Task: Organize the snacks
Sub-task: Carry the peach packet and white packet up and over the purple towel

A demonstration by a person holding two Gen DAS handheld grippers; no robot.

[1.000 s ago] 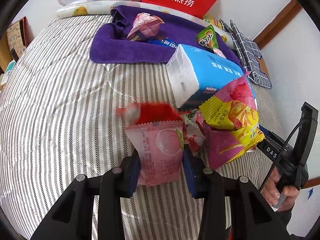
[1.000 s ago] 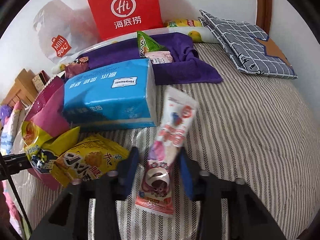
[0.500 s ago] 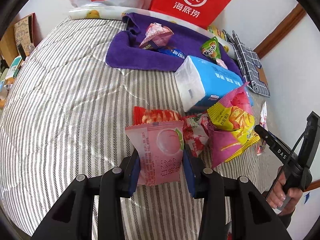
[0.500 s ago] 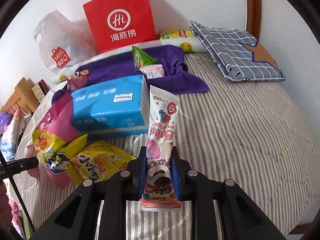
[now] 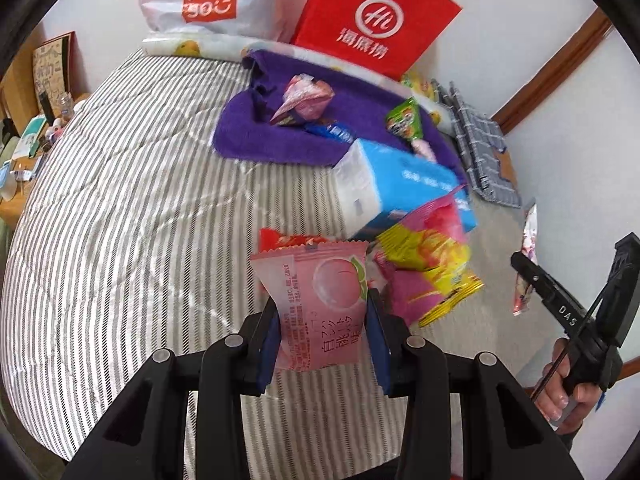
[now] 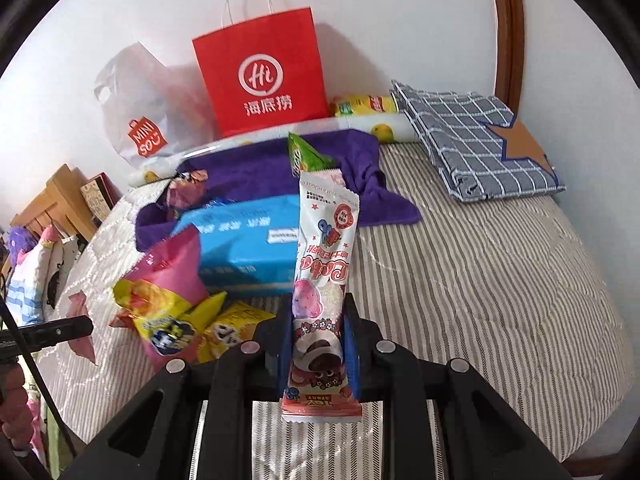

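The left gripper (image 5: 324, 332) is clamped on a pink peach snack packet (image 5: 316, 304), lifted clear of the striped bed (image 5: 120, 240). The right gripper (image 6: 318, 340), jaws just closing, grips a long pink-and-white snack bar (image 6: 324, 280). Beyond them lie yellow chip bags (image 6: 172, 316), then a blue tissue pack (image 6: 248, 248), then a purple towel (image 5: 256, 136).

Each gripper is matte black plastic: the left gripper (image 5: 324, 340) and the right gripper (image 6: 318, 344) carry blue pads inside the jaws and round silver screws on angular linkage arms. White "DAS" lettering and a thin black cable mark the right one.
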